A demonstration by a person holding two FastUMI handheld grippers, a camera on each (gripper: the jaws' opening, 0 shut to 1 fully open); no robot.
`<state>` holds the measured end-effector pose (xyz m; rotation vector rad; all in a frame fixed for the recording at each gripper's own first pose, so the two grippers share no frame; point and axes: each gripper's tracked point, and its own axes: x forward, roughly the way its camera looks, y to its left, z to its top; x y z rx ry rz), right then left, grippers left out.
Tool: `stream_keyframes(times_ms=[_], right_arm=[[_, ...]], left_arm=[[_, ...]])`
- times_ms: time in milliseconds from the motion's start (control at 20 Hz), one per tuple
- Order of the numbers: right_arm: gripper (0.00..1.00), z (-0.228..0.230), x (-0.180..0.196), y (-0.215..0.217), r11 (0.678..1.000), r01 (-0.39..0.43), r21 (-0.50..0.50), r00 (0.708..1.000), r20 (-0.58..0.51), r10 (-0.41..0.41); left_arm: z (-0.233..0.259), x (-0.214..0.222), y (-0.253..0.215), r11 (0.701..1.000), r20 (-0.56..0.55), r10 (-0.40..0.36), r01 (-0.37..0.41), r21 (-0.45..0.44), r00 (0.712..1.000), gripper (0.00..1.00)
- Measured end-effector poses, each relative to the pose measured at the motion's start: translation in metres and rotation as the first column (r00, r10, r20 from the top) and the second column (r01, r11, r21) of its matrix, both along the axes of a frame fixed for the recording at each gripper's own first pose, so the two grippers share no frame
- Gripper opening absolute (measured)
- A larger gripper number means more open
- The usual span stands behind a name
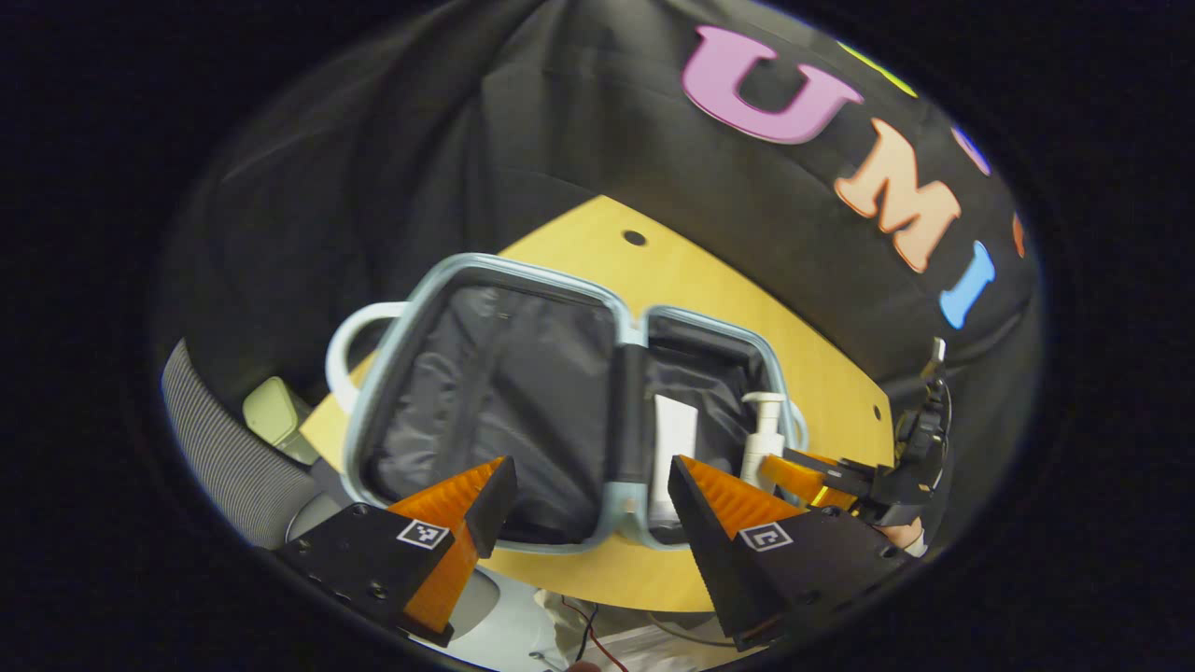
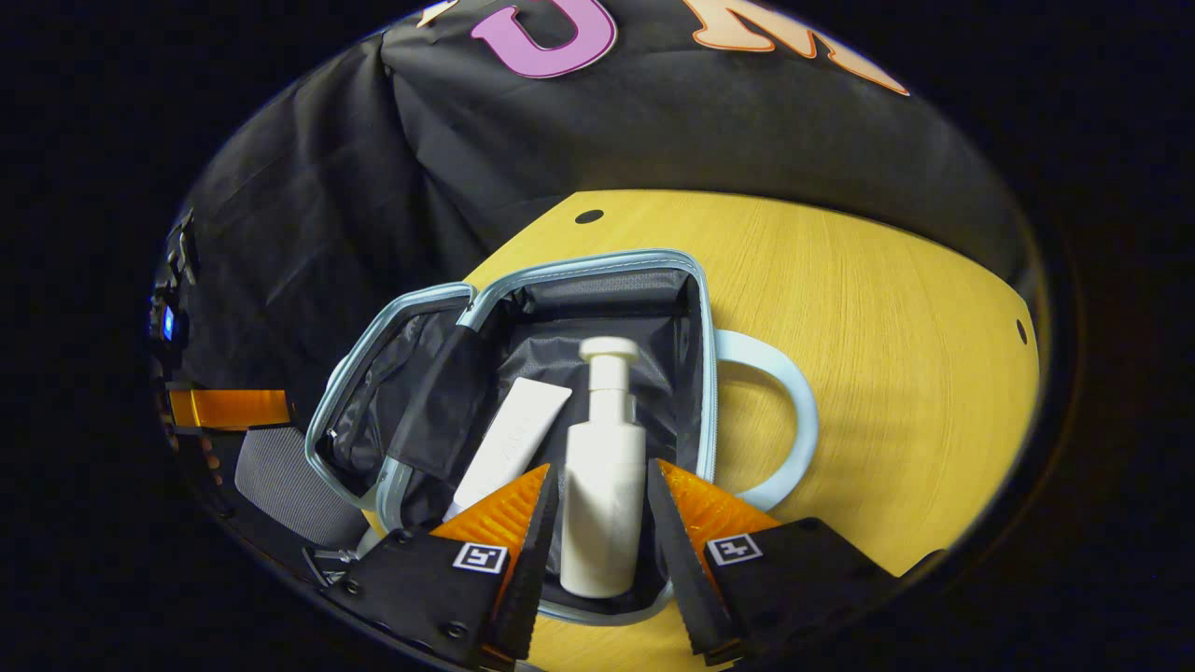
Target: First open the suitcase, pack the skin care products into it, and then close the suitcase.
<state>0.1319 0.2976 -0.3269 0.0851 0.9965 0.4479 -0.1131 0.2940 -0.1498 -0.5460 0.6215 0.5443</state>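
**Pump bottle between the right jaws, suitcase lying open**

The right gripper [image 2: 602, 499] has its jaws parted around the white pump bottle [image 2: 603, 495]. The bottle's body sits between the two fingers, but a thin gap shows on each side, so I cannot say that either finger presses on it. The bottle is in the right-hand half of the open suitcase [image 2: 702, 308], its pump head pointing toward twelve o'clock in the right gripper view. Just beside it, at about ten o'clock from the bottle's base, a white tube [image 2: 512, 443] lies in the same half, leaning diagonally. A pale blue carry handle [image 2: 789, 392] arcs out from the case at three o'clock over the yellow wooden table [image 2: 887, 308].

The left gripper [image 1: 590, 495] hangs with its jaws wide apart and nothing between them, poised over the near rim of the case. In the left gripper view, the suitcase [image 1: 485, 266] is spread flat with its dark lining showing. The left half holds nothing I can see, and the tube [image 1: 674, 439] and pump bottle [image 1: 764, 434] are in the half at two o'clock from the jaws. The right gripper [image 1: 822, 476] reaches in from three o'clock beside the bottle. A grey chair back [image 1: 224, 448] shows at nine o'clock.
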Motion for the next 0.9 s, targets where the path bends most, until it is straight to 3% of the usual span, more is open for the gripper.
stream_keyframes(times_ms=[50, 150, 200, 350, 550, 650, 700, 750, 800, 900], right_arm=[[0.58, 0.008, -0.001, 0.003, 0.999, 0.014, 0.033, 1.0, 0.003, -0.014], [0.88, 0.023, 0.001, 0.002, 0.995, 0.052, 0.084, 0.998, 0.039, -0.056], [0.95, 0.039, 0.001, -0.004, 0.992, 0.057, 0.112, 0.995, 0.074, -0.066], [0.96, 0.094, 0.003, -0.023, 0.979, 0.058, 0.194, 0.965, 0.241, -0.105], [0.97, 0.172, -0.017, -0.068, 0.966, 0.066, 0.251, 0.892, 0.419, -0.17], [0.93, 0.192, -0.033, -0.1, 0.972, 0.095, 0.215, 0.863, 0.469, -0.188], [0.98, 0.2, -0.039, -0.12, 0.979, 0.114, 0.171, 0.849, 0.496, -0.185], [0.93, 0.208, -0.044, -0.136, 0.984, 0.127, 0.127, 0.834, 0.523, -0.175], [0.98, 0.216, -0.053, -0.151, 0.986, 0.145, 0.086, 0.819, 0.549, -0.168], [0.98, 0.23, -0.067, -0.172, 0.981, 0.187, 0.043, 0.802, 0.571, -0.177]], left_arm=[[-0.004, -0.014, 0.019, 0.999, -0.003, 0.047, -0.047, 0.003, 0.999, 0.96], [-0.018, -0.035, 0.063, 0.992, 0.008, 0.128, -0.128, 0.007, 0.992, 0.96], [-0.021, -0.049, 0.091, 0.987, 0.027, 0.158, -0.158, 0.012, 0.987, 0.96], [-0.034, -0.086, 0.152, 0.97, 0.057, 0.243, -0.244, 0.006, 0.968, 0.96], [-0.047, -0.087, 0.193, 0.948, 0.092, 0.317, -0.315, -0.041, 0.944, 0.97], [-0.059, -0.082, 0.209, 0.94, 0.085, 0.339, -0.334, -0.072, 0.937, 0.97], [-0.065, -0.08, 0.213, 0.936, 0.076, 0.346, -0.338, -0.095, 0.935, 0.97], [-0.07, -0.078, 0.216, 0.934, 0.067, 0.347, -0.338, -0.114, 0.936, 0.96], [-0.077, -0.075, 0.223, 0.931, 0.052, 0.351, -0.343, -0.129, 0.935, 0.97], [-0.09, -0.072, 0.231, 0.921, 0.021, 0.36, -0.352, -0.166, 0.933, 0.96]])
